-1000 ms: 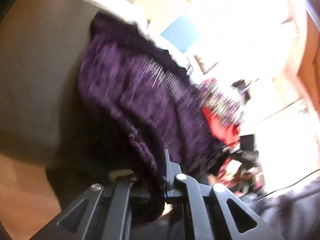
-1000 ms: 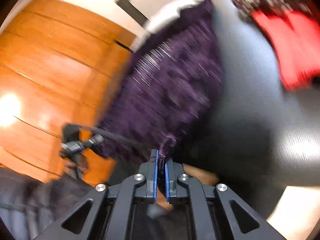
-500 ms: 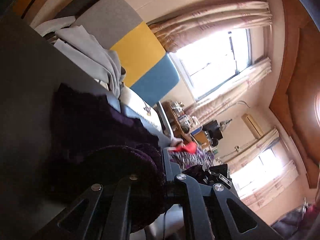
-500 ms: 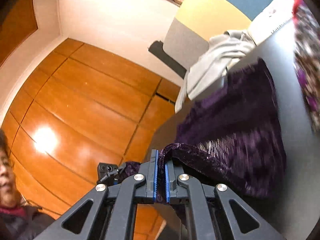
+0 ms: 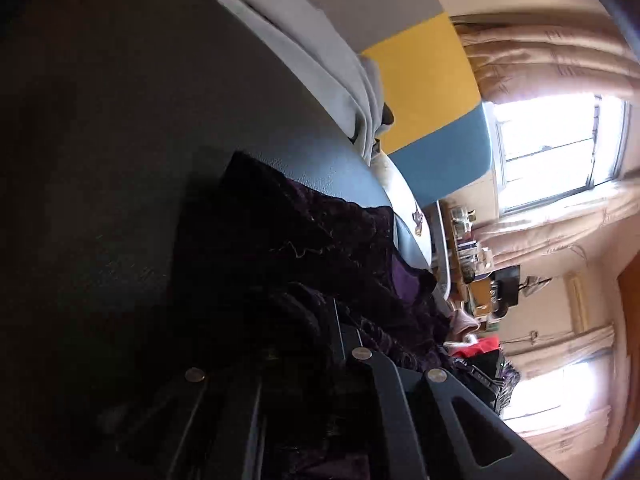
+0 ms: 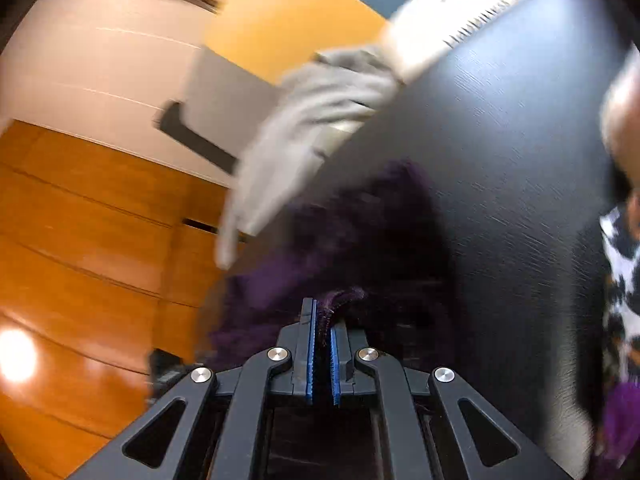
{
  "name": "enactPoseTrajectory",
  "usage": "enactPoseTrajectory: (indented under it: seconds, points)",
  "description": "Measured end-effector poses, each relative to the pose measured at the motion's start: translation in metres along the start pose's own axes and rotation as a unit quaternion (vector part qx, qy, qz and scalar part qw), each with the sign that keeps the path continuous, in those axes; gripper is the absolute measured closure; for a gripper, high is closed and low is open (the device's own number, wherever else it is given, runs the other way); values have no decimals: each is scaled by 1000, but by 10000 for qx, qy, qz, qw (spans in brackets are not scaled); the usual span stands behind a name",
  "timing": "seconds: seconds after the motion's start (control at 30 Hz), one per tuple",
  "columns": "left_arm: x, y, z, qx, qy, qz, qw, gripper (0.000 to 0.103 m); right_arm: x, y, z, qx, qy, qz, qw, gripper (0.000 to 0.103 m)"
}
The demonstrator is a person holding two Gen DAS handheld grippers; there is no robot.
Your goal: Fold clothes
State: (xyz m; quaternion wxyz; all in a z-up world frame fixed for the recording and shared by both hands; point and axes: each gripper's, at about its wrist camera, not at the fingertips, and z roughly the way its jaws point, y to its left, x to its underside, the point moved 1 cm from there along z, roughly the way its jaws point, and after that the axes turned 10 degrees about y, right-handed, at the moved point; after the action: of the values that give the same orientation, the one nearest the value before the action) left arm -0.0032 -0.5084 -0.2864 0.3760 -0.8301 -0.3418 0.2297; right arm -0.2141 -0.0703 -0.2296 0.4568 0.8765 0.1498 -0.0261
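Folding in hand: dark purple plush knit garment [image 6: 360, 240] lies bunched on the dark textured bench [image 6: 520, 140], just ahead of both sets of jaws.

- Right gripper [image 6: 322, 320]: jaws nearly closed, blue pads pinching a raised edge of the purple fabric between them.
- Left gripper [image 5: 320, 340]: buried in shadow and cloth; fabric heaps over and between the jaws, but how far they are open cannot be told.
- Step, as judged: a held edge being laid over the garment's body. Next move calls for both held edges level and kept taut, as the plush bulk will likely slump.
- Beyond the jaws: pale grey cloth [image 6: 304, 120] draped off the bench's far edge; yellow, blue and grey panel [image 5: 432, 80]; beige curtains [image 5: 560, 52] at a bright window; orange wood panelling [image 6: 80, 220].
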Motion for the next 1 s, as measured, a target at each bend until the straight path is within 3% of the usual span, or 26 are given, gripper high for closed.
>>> enactPoseTrajectory:
  seconds: [0.13,0.3,0.37,0.47,0.53,0.57,0.83,0.97,1.0]
  points:
    - [38,3,-15,-89,84,142,9998,99,26,-7,-10,53,144,-183,9997,100]
    - [91,13,-36,68,142,-15,9999,99,76,-4,-29,142,441,-280,9985,101]
    - [97,12,-43,172,62,-84,9998,97,93,-3,-36,154,504,-306,9981,100]
    - [104,9,-54,333,-67,-186,9993,90,103,2,-44,-194,452,-260,9985,87]
    - [108,7,-60,440,-154,-254,9986,83,107,6,-49,-454,371,-219,9980,61]
    - [108,5,-62,481,-212,-260,9983,81,110,9,-53,-594,366,-198,9974,56]
    - [146,0,-97,119,-472,-169,9987,77,142,40,-57,-907,659,-463,9926,51]
    - [172,8,-124,269,-694,-229,9970,72,154,48,-53,-907,863,-485,9909,48]
    - [177,12,-129,346,-735,-279,9963,71,157,50,-54,-886,883,-506,9909,41]
